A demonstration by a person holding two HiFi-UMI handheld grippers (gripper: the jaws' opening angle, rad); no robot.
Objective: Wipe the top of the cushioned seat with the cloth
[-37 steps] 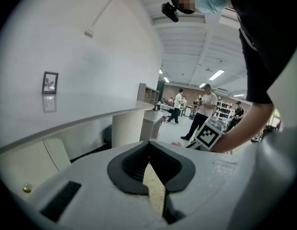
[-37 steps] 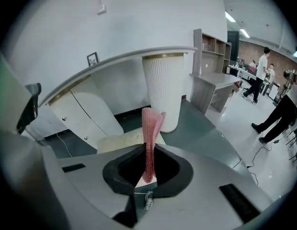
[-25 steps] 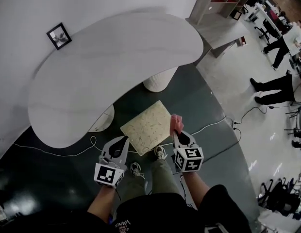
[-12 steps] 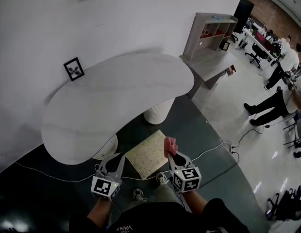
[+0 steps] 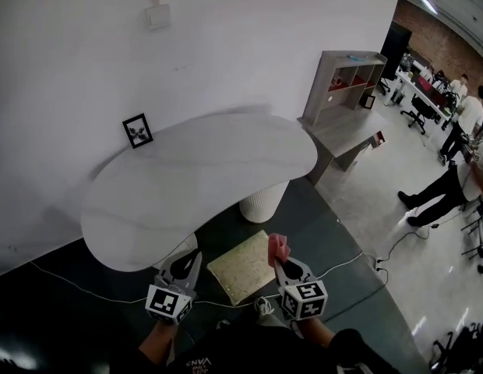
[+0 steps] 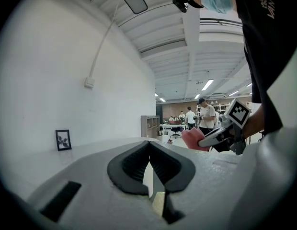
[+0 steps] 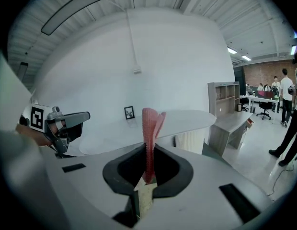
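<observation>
The cushioned seat (image 5: 243, 275) is a beige square stool top, low on the dark floor between my two grippers in the head view. My right gripper (image 5: 280, 260) hangs over the seat's right edge, shut on a pink cloth (image 5: 278, 247) that sticks up from its jaws. In the right gripper view the cloth (image 7: 149, 126) stands folded and upright in the right gripper (image 7: 148, 150). My left gripper (image 5: 188, 262) is held left of the seat, jaws shut on nothing. The left gripper (image 6: 149, 146) points at the wall, with the cloth (image 6: 192, 139) off to its right.
A large white curved table (image 5: 202, 174) on white pedestals (image 5: 263, 201) stands just beyond the seat, with a small framed picture (image 5: 138, 129) on it. A white cable (image 5: 93, 291) runs over the dark floor. A grey shelf unit (image 5: 347, 76) and several people (image 5: 460, 123) are at the right.
The head view has tilted up toward the wall, so the seat and grippers sit lower in the picture. The right gripper still holds the cloth by the seat's right edge.
</observation>
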